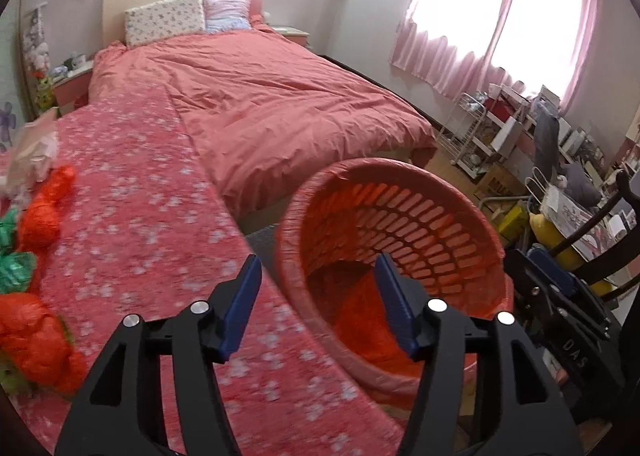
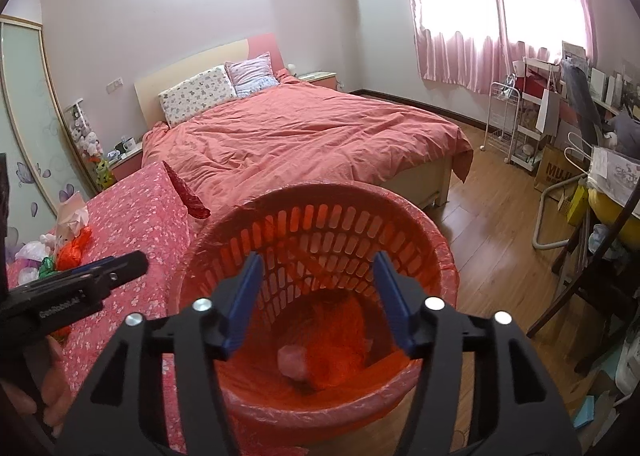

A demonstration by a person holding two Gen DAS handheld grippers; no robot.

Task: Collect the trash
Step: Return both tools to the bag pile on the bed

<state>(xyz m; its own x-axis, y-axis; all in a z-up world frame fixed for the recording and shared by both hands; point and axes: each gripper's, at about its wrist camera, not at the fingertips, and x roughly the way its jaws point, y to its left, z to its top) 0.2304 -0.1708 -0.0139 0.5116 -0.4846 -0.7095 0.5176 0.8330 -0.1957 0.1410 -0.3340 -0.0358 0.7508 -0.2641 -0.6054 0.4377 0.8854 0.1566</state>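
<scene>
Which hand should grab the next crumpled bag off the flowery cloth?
Probably the left. The left gripper is open and empty over the flowery cloth, with the crumpled bags on its side. The right gripper, also open, hangs over the basket.

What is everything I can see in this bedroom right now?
Laundry-style basket: one, red, plastic liner, beside the flowered surface, under the right tool.
Pink wad: one, in the basket's bottom.
Crumpled bags: several, red, green and white, on the flowered cloth's left edge.
Flowered cloth: one, red with white blossoms, in front of the bed.
Bed: one, salmon duvet, middle of room.
Pillows: two, floral white and striped pink, at the headboard.
Curtains: pink, over the bright window.
Cluttered shelves: right wall.
Left gripper: black, blue jaws apart, empty.
Right gripper: same, jaws apart above the basket.
</scene>
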